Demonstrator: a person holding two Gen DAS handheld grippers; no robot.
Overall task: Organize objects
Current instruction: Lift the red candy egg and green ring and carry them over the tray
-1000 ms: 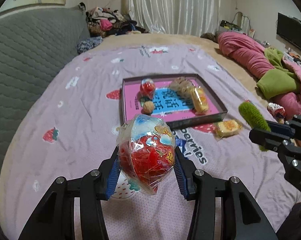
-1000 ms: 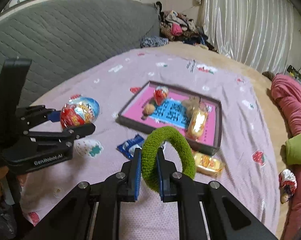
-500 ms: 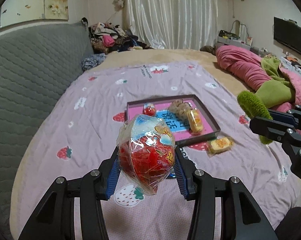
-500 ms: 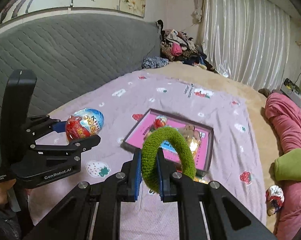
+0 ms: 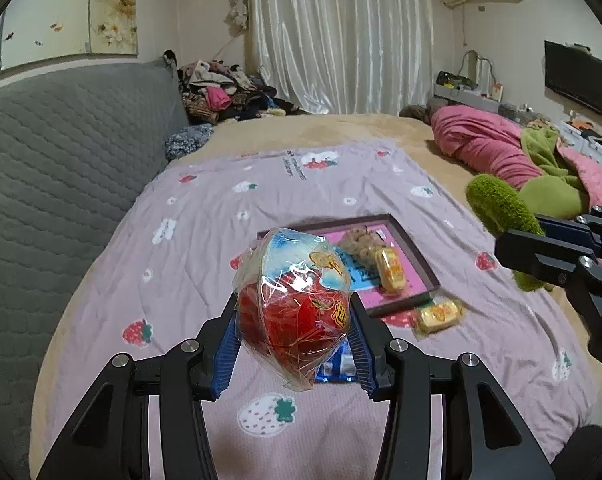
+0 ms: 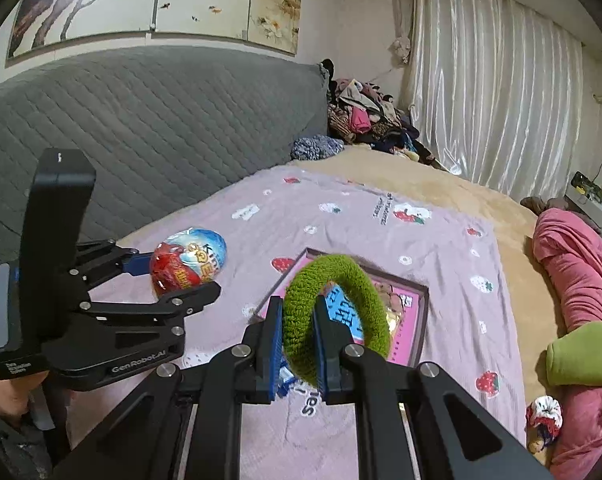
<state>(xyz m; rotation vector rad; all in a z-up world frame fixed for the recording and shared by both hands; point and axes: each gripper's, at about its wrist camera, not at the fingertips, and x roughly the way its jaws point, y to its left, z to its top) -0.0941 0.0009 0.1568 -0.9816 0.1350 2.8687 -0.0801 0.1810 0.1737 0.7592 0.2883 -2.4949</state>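
1. The left hand-held gripper (image 5: 293,340) is clamped on a wrapped toy egg (image 5: 295,300), its ribbed blue pads pressing the egg's two flanks. The egg is rounded, red below and pale blue above, under crinkled clear film that gathers into a loose tail beneath the pads.
2. The right hand-held gripper (image 6: 297,340) is pinched tight on a green hair tie (image 6: 337,316), a thick fuzzy terry-cloth ring. Both pads squeeze the ring's near side flat, and the rest of the loop stands up ahead of the fingers.
3. Both things are held up in the air above the bed (image 5: 341,132), not touching it.
4. Ahead of and below both grippers lies a shallow rectangular tray (image 5: 417,256) with a dark rim and a glossy pink floor bearing a blue printed panel.
5. Inside the tray, ahead and to the right of the left hand-held gripper, a knobbly tan lump (image 5: 359,246) touches a yellow snack in shiny wrap (image 5: 389,270).
6. Just outside the tray's near right corner lies a second yellow wrapped snack (image 5: 439,314), on the sheet.
7. Directly beneath the left hand-held gripper's pads, a blue foil packet (image 5: 335,368) peeks out, mostly hidden.
8. The sheet (image 5: 205,264) is soft lilac cloth, wrinkled, printed with strawberries.
9. Left of both grippers rises a grey quilted headboard (image 6: 149,120), stitched in diagonal ridges.
10. To the right lies a bunched pink blanket (image 6: 573,256).
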